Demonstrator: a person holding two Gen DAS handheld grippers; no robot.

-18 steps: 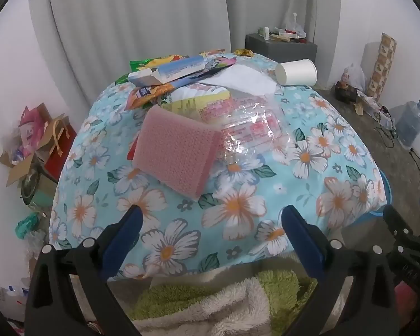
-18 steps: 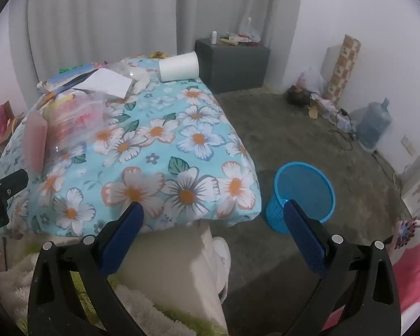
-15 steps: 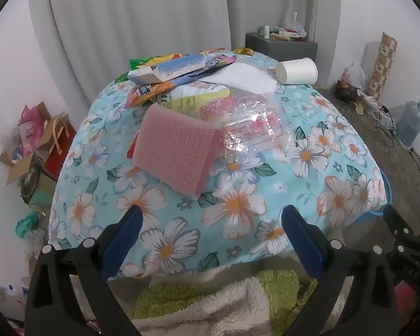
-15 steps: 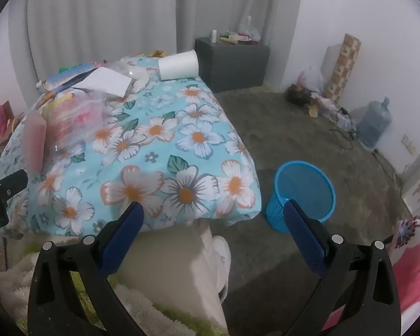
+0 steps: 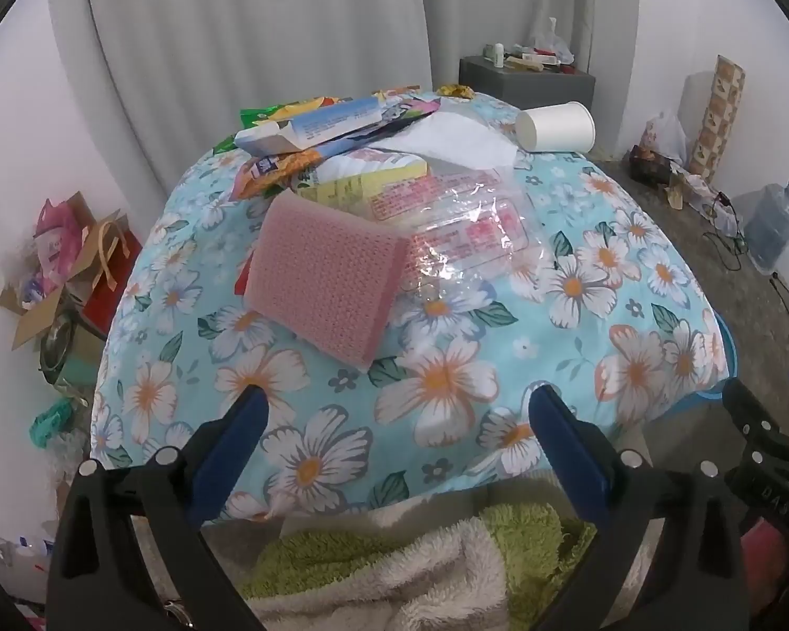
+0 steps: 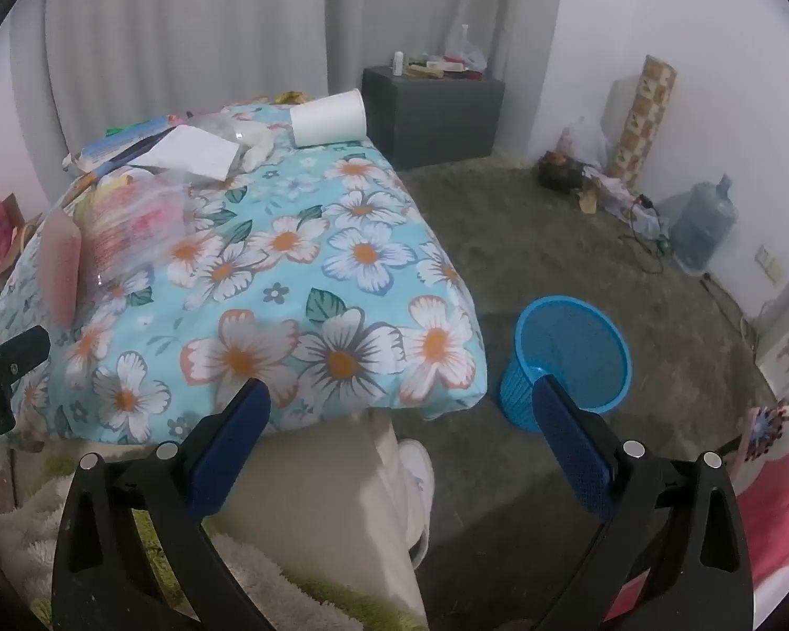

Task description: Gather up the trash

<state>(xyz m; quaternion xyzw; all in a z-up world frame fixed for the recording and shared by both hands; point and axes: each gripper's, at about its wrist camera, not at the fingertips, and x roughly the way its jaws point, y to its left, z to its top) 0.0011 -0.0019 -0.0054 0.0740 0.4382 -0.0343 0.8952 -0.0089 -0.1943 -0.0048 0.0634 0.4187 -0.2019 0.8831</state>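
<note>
Both hand-held grippers, left (image 5: pixel 394 431) and right (image 6: pixel 397 426), gape empty before sponge (image 5: pixel 326 276), wrappers (image 5: pixel 463 226), cup (image 6: pixel 329 118).

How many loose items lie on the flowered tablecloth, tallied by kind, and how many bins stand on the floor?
Pink rectangular sponge: 1
White paper cup on its side: 1
Clear crinkled plastic bag: 1
White sheet of paper: 1
Long blue-and-white carton: 1
Printed wrappers under it: overlapping, cannot count
Blue mesh bin: 1
Total, without the wrappers: 6

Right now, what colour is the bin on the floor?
Blue mesh bin, beside the floral-covered table; clearest in the right wrist view.
</note>
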